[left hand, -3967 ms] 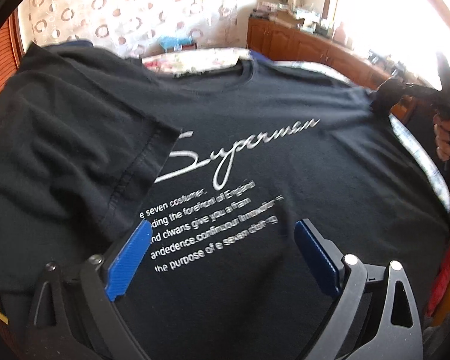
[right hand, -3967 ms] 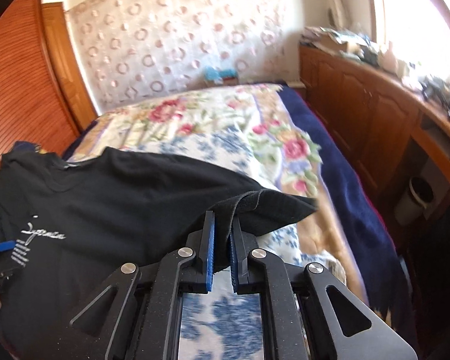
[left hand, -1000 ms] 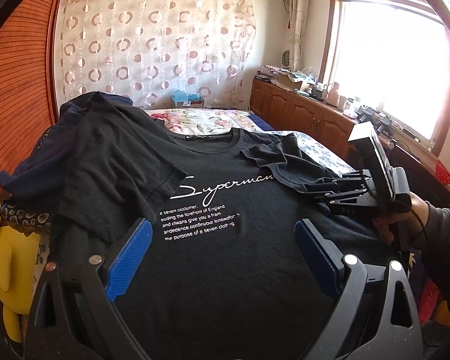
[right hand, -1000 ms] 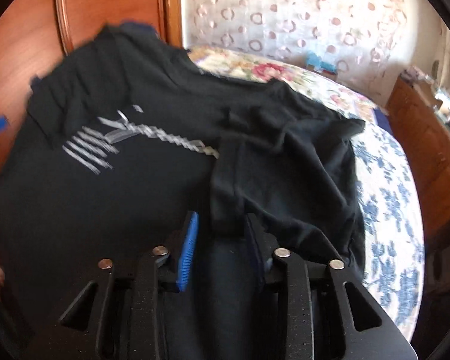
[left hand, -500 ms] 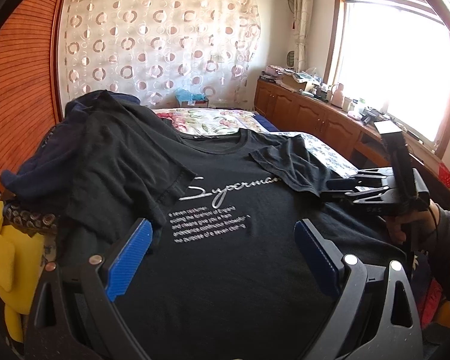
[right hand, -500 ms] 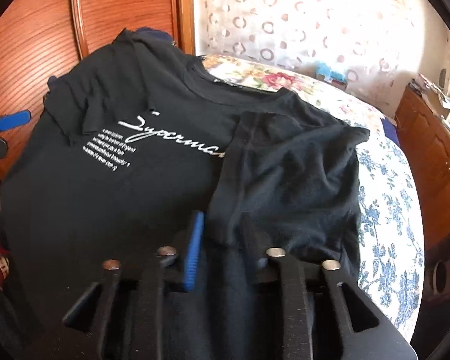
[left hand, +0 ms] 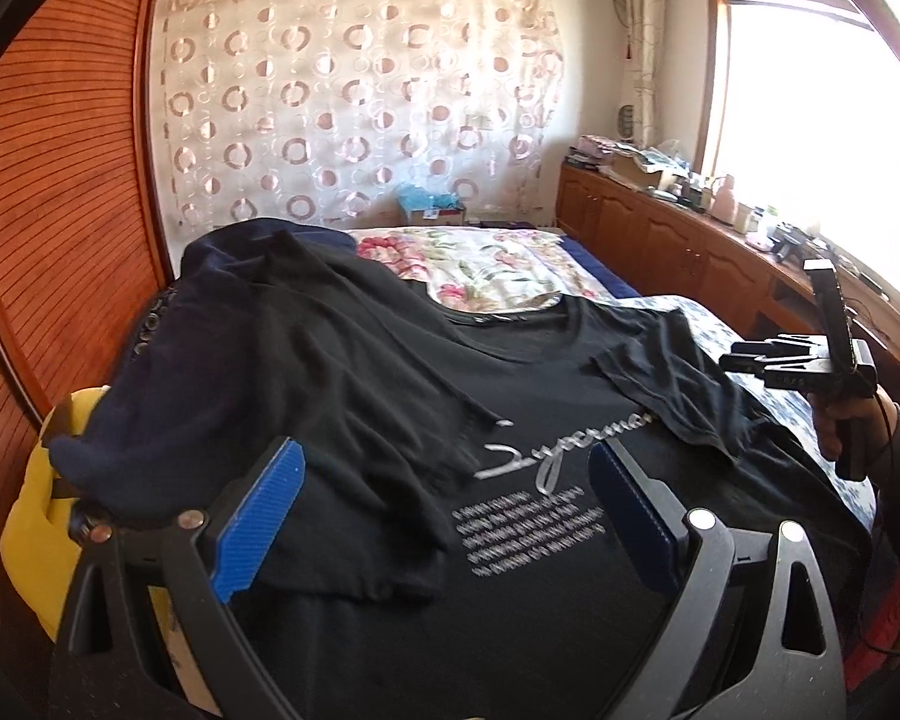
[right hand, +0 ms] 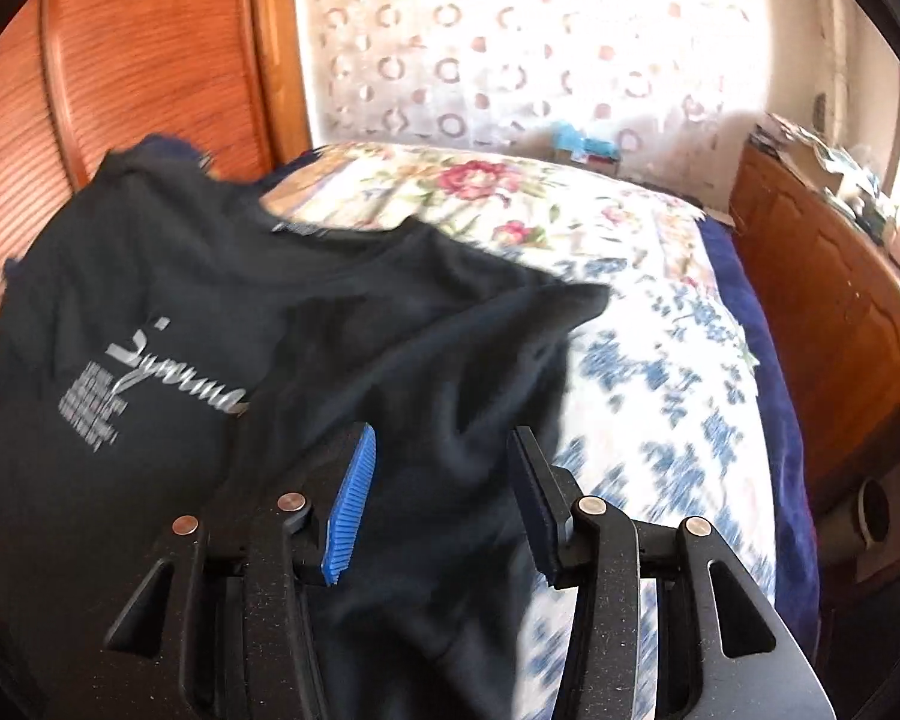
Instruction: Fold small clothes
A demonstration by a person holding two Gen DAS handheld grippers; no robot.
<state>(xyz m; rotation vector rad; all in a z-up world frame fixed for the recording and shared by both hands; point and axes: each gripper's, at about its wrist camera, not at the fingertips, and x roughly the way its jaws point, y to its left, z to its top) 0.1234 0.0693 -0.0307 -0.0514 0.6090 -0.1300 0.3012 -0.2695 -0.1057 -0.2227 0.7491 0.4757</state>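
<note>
A black T-shirt (left hand: pixel 510 600) with a white script print (left hand: pixel 558 450) lies face up on the bed. Its left sleeve (left hand: pixel 360 420) is folded in over the chest, and its right sleeve (right hand: pixel 450 348) also lies folded inward, covering the end of the print. My left gripper (left hand: pixel 447 480) hovers open above the shirt's lower front, holding nothing. My right gripper (right hand: pixel 444 444) is over the folded right sleeve with its jaws opening; the cloth lies under the pads and is not pinched. In the left wrist view a hand holds the right gripper (left hand: pixel 744 360) at the shirt's right edge.
The floral bedspread (left hand: pixel 498 264) shows beyond the collar and along the right side (right hand: pixel 660 420). A navy garment (left hand: pixel 150 408) and a yellow object (left hand: pixel 36 528) sit at the left by the slatted wooden wall (left hand: pixel 60 210). Wooden cabinets (left hand: pixel 660 240) run along the right under the window.
The right gripper, earlier shut on the right sleeve, laid it over the chest, opened its jaws and drew back to the right. The left gripper drew back a little and stayed open.
</note>
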